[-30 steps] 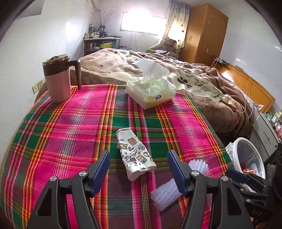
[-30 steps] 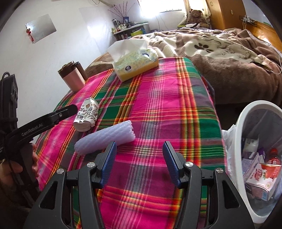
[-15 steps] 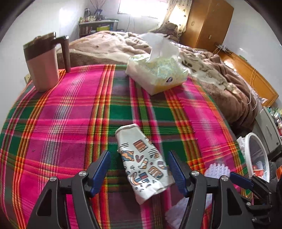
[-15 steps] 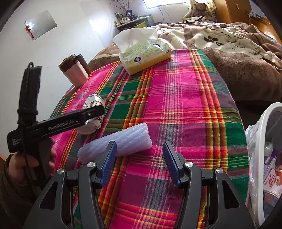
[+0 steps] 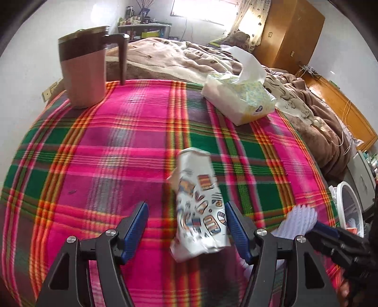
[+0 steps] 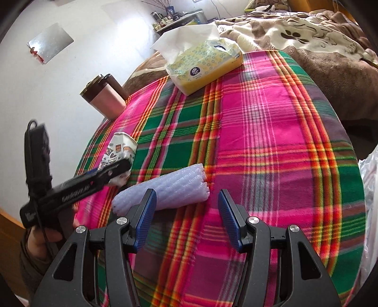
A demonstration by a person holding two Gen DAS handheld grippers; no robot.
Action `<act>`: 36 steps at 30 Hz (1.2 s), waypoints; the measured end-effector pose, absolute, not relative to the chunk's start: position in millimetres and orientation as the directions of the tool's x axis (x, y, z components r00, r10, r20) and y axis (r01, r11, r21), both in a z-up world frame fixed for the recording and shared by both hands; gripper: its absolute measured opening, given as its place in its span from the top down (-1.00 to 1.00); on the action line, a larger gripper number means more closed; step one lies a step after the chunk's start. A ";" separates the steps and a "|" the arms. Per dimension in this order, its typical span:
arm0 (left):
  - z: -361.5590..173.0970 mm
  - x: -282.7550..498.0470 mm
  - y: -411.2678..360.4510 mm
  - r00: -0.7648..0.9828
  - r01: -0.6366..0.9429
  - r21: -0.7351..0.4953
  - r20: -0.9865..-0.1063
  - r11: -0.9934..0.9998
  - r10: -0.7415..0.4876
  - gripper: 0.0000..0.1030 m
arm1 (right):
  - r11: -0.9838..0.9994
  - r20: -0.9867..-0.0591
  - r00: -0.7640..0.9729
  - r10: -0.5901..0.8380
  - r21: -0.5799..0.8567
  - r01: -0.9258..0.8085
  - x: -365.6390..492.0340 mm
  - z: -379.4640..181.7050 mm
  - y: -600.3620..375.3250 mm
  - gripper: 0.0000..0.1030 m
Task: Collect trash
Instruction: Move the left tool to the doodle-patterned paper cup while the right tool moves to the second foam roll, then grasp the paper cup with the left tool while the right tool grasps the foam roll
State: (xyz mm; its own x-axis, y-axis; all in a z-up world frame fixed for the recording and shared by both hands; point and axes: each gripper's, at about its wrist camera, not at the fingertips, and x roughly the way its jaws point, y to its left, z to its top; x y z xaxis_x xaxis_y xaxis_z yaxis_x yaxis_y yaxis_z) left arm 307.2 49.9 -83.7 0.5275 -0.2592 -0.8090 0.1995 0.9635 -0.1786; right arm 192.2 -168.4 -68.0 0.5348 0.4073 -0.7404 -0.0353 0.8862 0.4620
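Straddling the crushed cup (image 5: 200,207) on the plaid cloth (image 5: 118,141), your left gripper (image 5: 186,224) stood apart | your right gripper (image 6: 186,210) gaped too, just beside the foam roll (image 6: 165,191).

Daylight pours from the blown-out window (image 5: 200,11) behind the bed, leaving the room bright. Motion blur smears the plaid cloth (image 5: 118,153) and the printed paper cup (image 5: 200,207). Fisheye curvature bends everything, with black vignetting at the corners.
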 end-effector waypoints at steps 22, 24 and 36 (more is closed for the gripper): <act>-62.0 293.5 77.1 0.597 0.222 -0.112 -0.770 0.969 -0.225 -0.30 | 0.848 -0.730 0.545 0.412 0.526 0.063 212.3 -69.4 -148.5 -0.36; -63.0 296.6 78.0 0.595 0.223 -0.105 -0.773 0.969 -0.220 -0.31 | 0.867 -0.746 0.537 0.393 0.496 0.054 220.4 -68.8 -141.2 -0.36; -68.5 305.0 81.1 0.571 0.260 -0.118 -0.782 0.958 -0.252 -0.33 | 0.902 -0.781 0.523 0.340 0.428 0.053 257.0 -69.3 -116.9 -0.37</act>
